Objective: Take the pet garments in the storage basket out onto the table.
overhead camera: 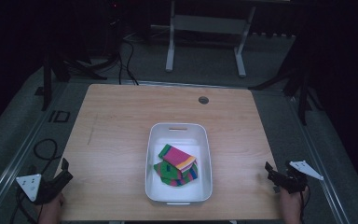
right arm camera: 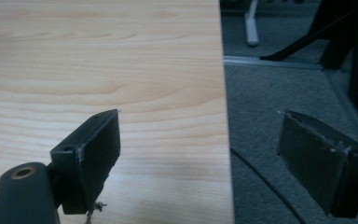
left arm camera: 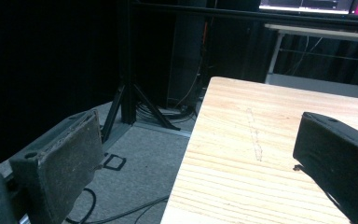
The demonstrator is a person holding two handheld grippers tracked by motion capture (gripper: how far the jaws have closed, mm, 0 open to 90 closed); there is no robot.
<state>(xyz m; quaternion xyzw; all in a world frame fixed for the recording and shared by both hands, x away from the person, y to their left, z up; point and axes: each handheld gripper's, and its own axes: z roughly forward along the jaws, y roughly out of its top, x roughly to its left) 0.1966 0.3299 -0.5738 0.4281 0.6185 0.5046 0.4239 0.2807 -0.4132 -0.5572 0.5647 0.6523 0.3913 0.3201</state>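
Here "ID" (overhead camera: 58,116) marks the floor; left tongs (left arm camera: 200,154) and right tongs (right arm camera: 200,154) gape wide, empty.

Both my grippers idle, low and wide apart.
My left gripper (overhead camera: 64,169) and right gripper (overhead camera: 271,173) gape, jaws empty.

Wooden bench (overhead camera: 121,121), round grommet hole (overhead camera: 203,100) near far edge. White bin (overhead camera: 151,154) at centre with striped multicolour socks (overhead camera: 177,165) inside. White frame legs (overhead camera: 170,51) behind, cables (overhead camera: 128,60) on grey floor.
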